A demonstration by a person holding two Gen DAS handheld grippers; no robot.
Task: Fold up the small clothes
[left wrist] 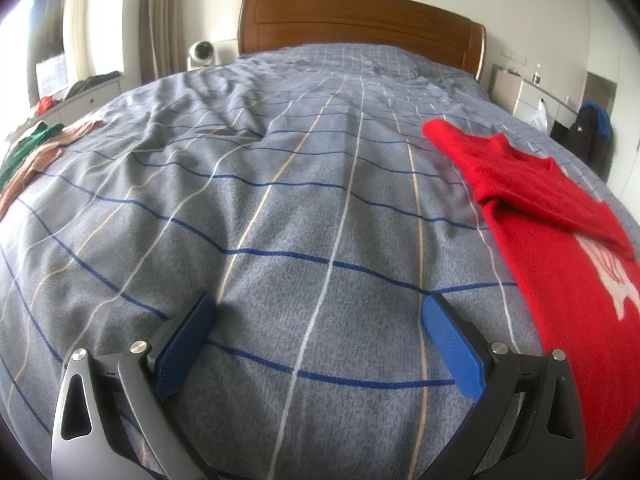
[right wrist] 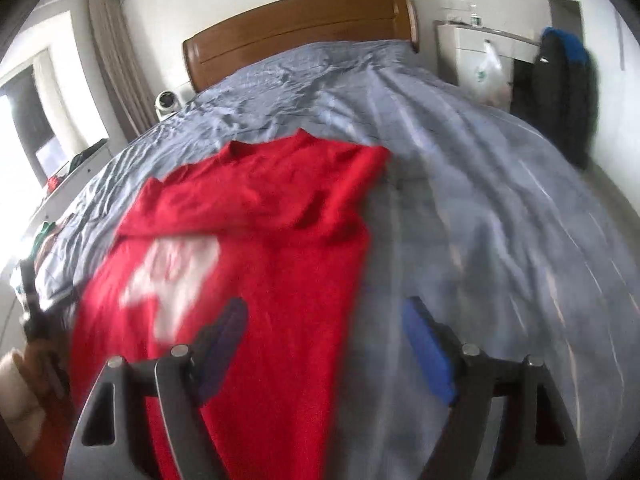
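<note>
Now the red sweater (right wrist: pixel 256 240) lay flat on the bed (left wrist: pixel 280 208), under the wide-open, empty right gripper (right wrist: pixel 324 344). Beside it, the left gripper (left wrist: pixel 318 340) gaped empty too.

No legible text anywhere.

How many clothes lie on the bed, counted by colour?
Red: 1, the sweater
Green: 1, a garment at the bed's edge
Tan: 1, a garment beside the green one
Total: 3
</note>
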